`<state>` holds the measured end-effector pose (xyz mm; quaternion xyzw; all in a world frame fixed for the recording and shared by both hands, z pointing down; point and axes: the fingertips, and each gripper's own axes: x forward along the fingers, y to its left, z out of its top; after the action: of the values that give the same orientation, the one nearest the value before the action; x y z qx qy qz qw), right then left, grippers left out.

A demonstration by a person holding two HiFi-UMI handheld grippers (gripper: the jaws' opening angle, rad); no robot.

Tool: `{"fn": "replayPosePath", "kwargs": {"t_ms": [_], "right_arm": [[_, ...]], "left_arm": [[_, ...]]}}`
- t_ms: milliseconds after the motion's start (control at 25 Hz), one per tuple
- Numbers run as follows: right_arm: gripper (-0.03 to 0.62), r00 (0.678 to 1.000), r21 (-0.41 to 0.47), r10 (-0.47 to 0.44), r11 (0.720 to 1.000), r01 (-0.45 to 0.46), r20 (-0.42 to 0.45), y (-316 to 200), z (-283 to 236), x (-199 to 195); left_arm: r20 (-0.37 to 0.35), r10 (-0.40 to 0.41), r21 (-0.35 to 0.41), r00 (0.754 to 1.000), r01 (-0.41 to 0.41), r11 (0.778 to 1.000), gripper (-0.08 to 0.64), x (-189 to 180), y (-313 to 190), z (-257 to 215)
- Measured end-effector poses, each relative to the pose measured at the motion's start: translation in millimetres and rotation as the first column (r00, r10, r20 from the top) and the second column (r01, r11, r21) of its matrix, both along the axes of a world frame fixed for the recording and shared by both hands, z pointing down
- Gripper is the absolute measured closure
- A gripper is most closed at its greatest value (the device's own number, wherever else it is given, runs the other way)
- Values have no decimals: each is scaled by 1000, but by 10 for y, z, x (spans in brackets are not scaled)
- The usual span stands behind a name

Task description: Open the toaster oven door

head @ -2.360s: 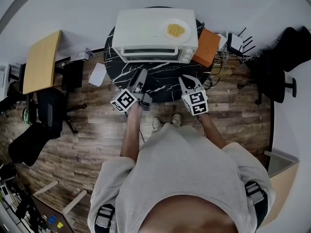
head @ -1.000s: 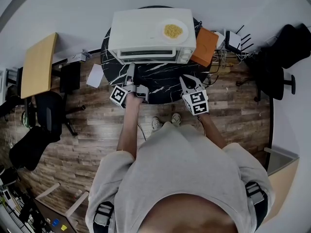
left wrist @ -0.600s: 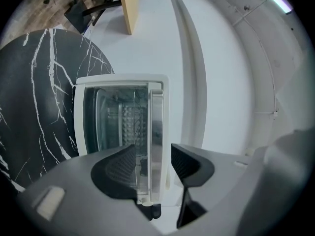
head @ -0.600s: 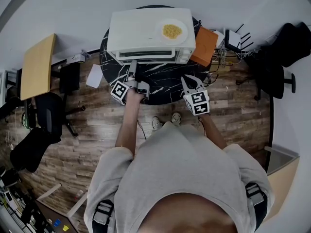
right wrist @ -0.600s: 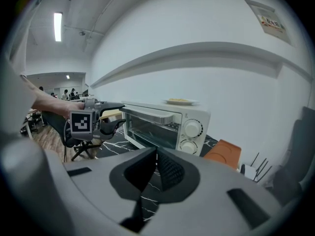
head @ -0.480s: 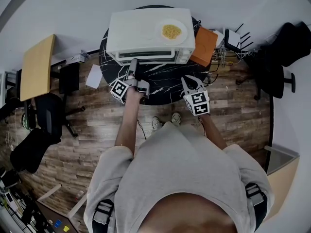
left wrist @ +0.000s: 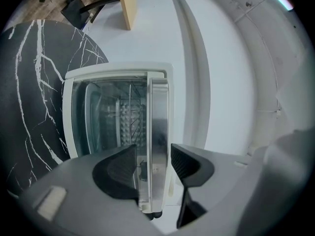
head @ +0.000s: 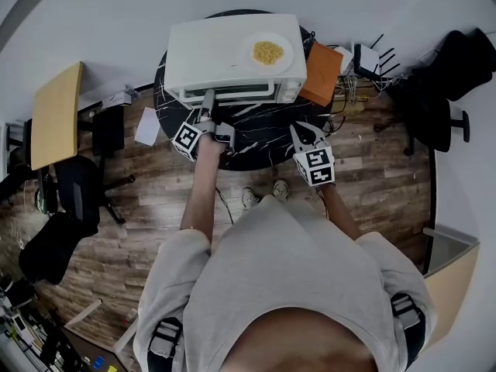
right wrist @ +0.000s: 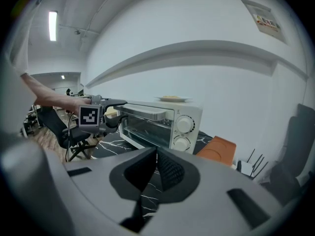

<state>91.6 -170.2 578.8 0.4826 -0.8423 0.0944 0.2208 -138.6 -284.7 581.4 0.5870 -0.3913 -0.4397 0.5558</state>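
Bare tabletop [head: 263, 126] in front of toaster oven [head: 225, 56], room thru to right gripper [head: 301, 130]. Left gripper [head: 208, 98] takes left end of handle [left wrist: 157, 132], jaws apart round it. Orange box [head: 320, 63] blocks oven's right side; plate [head: 255, 55] on top.

Round black marble table [head: 262, 132], white toaster oven [head: 221, 51] on it, orange board [head: 321, 62] beside

Food [head: 268, 52] atop the toaster oven [head: 217, 49] is unidentifiably small.
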Motion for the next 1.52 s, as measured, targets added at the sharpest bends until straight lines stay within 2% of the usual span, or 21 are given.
{"fn": "replayPosePath", "kwargs": {"t_ms": [120,560,920,1080,1520], "right_arm": [[578,1000,-2,2,1000,-2,1,-4,4,-2],[578,1000,0,5,1000,-5,6,10,-11,-8],[578,1000,2,-3,1000,3,6,65,-13,-6],[578,1000,3,-10,1000,10,6,100,-19,-17],[578,999,3,-34,999,34,8,207,-37,-79]], "left_arm": [[19,-1,16,1000,1,1000,353,-12,-42,-30],[15,-12,29,1000,11,1000,448,-23,-54,-79],[1,-11,12,1000,11,1000,451,-30,-1,-32],[-29,-15,0,999,15,1000,451,-12,70,-30],[-15,-26,21,1000,26,999,451,-23,254,-31]]}}
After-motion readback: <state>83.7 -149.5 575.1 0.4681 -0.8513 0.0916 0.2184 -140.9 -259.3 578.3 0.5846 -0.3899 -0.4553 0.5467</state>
